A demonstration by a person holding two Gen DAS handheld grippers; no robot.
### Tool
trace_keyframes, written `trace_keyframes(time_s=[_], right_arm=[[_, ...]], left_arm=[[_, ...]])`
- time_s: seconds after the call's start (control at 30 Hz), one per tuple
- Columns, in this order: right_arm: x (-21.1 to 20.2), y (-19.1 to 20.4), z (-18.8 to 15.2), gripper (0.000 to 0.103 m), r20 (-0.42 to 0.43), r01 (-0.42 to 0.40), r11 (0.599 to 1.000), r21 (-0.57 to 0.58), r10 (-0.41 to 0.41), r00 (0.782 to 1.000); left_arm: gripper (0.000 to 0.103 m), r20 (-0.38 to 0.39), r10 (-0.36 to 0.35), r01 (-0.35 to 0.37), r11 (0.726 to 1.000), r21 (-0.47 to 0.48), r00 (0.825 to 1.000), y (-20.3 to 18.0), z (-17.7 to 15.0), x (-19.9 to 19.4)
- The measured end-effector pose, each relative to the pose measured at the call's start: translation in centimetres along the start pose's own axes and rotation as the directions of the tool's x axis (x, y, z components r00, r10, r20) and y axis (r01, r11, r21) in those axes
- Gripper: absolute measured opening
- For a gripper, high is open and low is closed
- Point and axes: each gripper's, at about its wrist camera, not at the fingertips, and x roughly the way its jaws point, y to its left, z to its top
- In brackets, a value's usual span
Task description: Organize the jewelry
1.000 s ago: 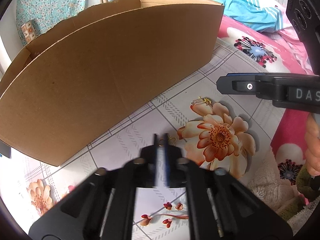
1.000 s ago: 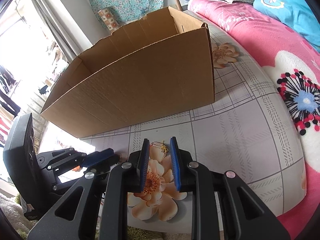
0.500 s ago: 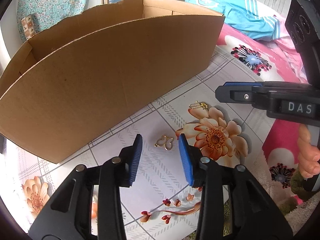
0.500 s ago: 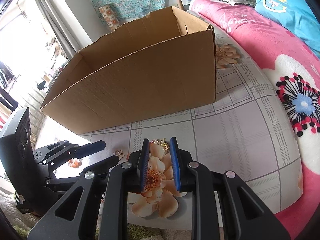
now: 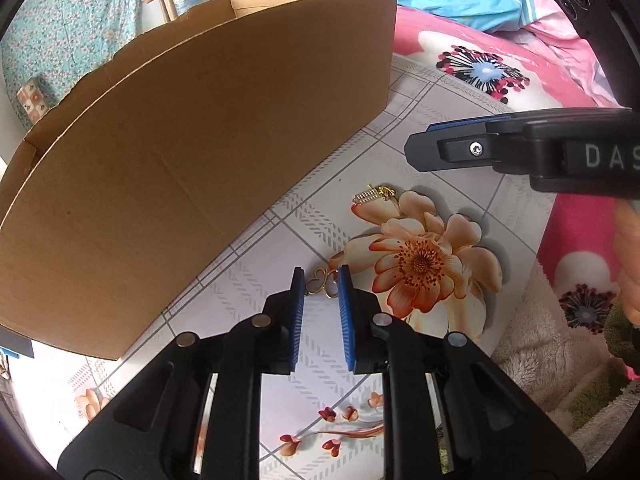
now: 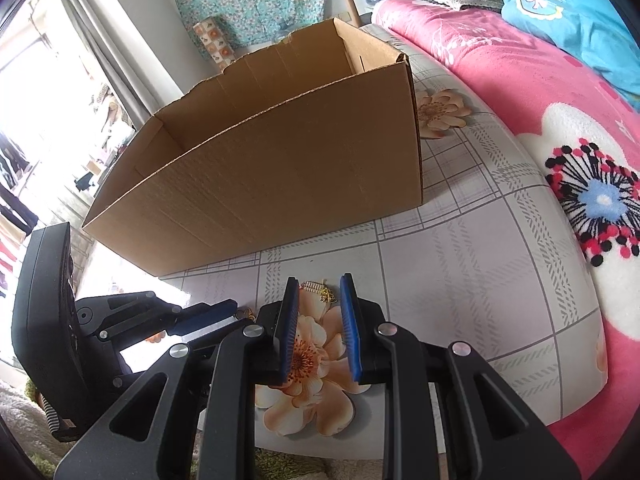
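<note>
A small gold looped piece (image 5: 322,282) lies on the flowered tablecloth (image 5: 248,296) between the blue pad tips of my left gripper (image 5: 321,278). Its jaws are closing, and each pad touches one side of the piece. In the right wrist view the left gripper (image 6: 236,318) sits low at the left, with a bit of the gold looped piece (image 6: 245,313) showing at its tip. A second gold piece with a comb-like bar (image 5: 374,194) (image 6: 316,288) lies by the printed flower. My right gripper (image 6: 320,280) (image 5: 416,148) hovers above it, slightly open with nothing between the pads.
An open-topped cardboard box (image 5: 200,160) (image 6: 280,168) stands on the table just behind both pieces. A pink flowered blanket (image 6: 520,80) with a blue garment (image 6: 580,12) lies to the right. A hand (image 5: 628,240) holds the right gripper, and a fluffy rug (image 5: 540,352) lies below the table edge.
My left jaws went from shut to wide open, then narrowed around the gold looped piece, and the gripper rolled a little. The right gripper stayed put.
</note>
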Motion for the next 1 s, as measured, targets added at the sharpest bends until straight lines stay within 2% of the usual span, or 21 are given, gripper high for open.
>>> trace_keyframes(time_s=[0.47,0.7,1.0], right_arm=[[-0.2,0.1,-0.3,0.021,0.007,0.019,1.0,-0.014,-0.019,1.0],[1.2,1.3,-0.5,0.021,-0.046,0.073,0.988,-0.138,-0.08,0.996],[3.8,2.2,0.0,0.022,-0.07,0.116,0.959,-0.258,-0.138,0.988]], left_arm=[[0.015,0.025,-0.018,0.019,1.0,-0.01,1.0,0.5,-0.4,-1.3],[0.015,0.054,0.002,0.001,0.998,-0.056,0.999,1.6,-1.1,-2.7],[0.015,0.066,0.014,-0.008,0.995,-0.095,0.998,2.7,-1.8,-3.1]])
